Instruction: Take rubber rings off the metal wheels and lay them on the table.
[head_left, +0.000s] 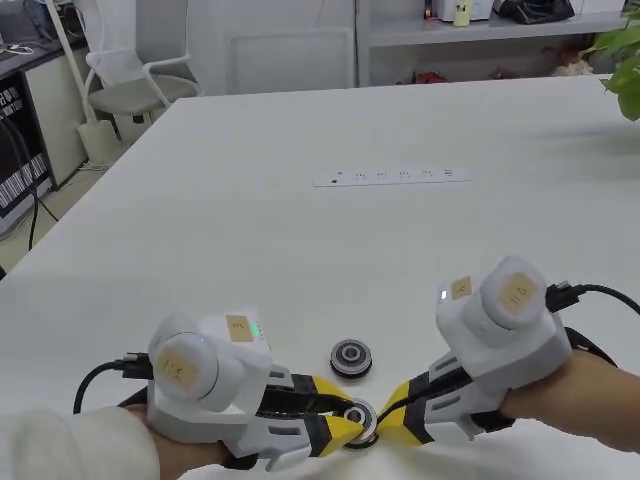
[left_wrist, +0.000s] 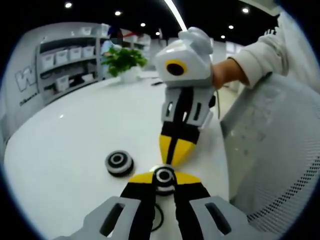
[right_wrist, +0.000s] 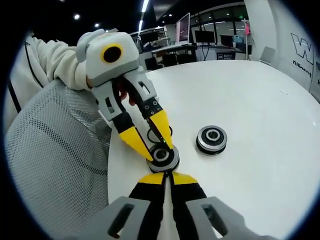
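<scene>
A metal wheel (head_left: 361, 412) with a dark rubber ring sits near the table's front edge, and my left gripper (head_left: 348, 427) is shut on it. In the left gripper view the yellow tips clamp that wheel (left_wrist: 164, 175) from both sides. My right gripper (head_left: 387, 410) is shut, its tips touching the wheel's rim from the opposite side; whether they pinch the ring I cannot tell. In the right gripper view its closed tips (right_wrist: 168, 176) meet the wheel (right_wrist: 164, 156). A second wheel (head_left: 351, 357) lies flat just beyond. A loose black ring (right_wrist: 161, 133) lies under the left gripper.
A white power strip (head_left: 392, 177) is set into the middle of the white table (head_left: 250, 230). A mesh chair back (right_wrist: 55, 150) stands close behind the front edge. A green plant (head_left: 625, 60) is at the far right, a white chair (head_left: 130, 90) at the far left.
</scene>
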